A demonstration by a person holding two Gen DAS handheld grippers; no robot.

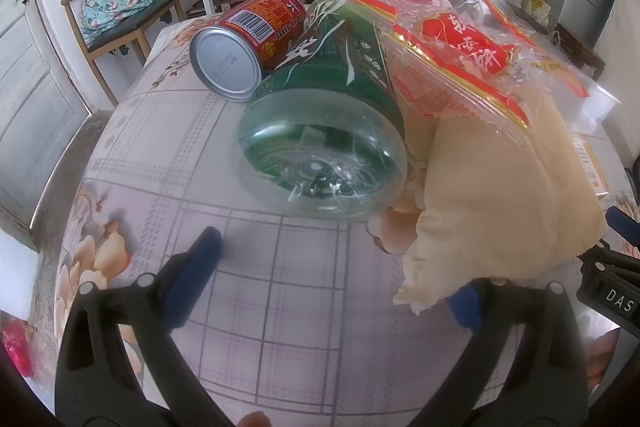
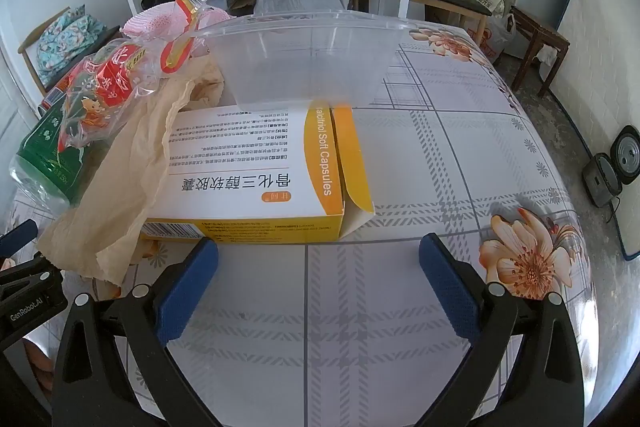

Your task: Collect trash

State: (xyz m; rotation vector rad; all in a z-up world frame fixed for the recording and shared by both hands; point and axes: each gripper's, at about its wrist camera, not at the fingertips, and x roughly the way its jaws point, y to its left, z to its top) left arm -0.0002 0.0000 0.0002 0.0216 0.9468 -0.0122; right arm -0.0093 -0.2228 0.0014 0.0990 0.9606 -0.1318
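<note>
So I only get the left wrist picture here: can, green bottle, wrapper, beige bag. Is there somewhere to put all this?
Observer: Yes, a clear plastic bin stands behind the pile, empty.
Operator: Anything else I'm missing?
Observer: A white and yellow medicine box lies in front of the bin, one end flap open.
Operator: Is the other gripper holding something?
Observer: No, the right gripper is open over bare tablecloth.

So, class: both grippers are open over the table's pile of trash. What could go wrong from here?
1. The green bottle and red can lie on their sides, touching; nudging one may roll both.
2. The beige bag drapes over the medicine box, so lifting the box may drag it.
3. The clear tub looks light; it may slide.
</note>
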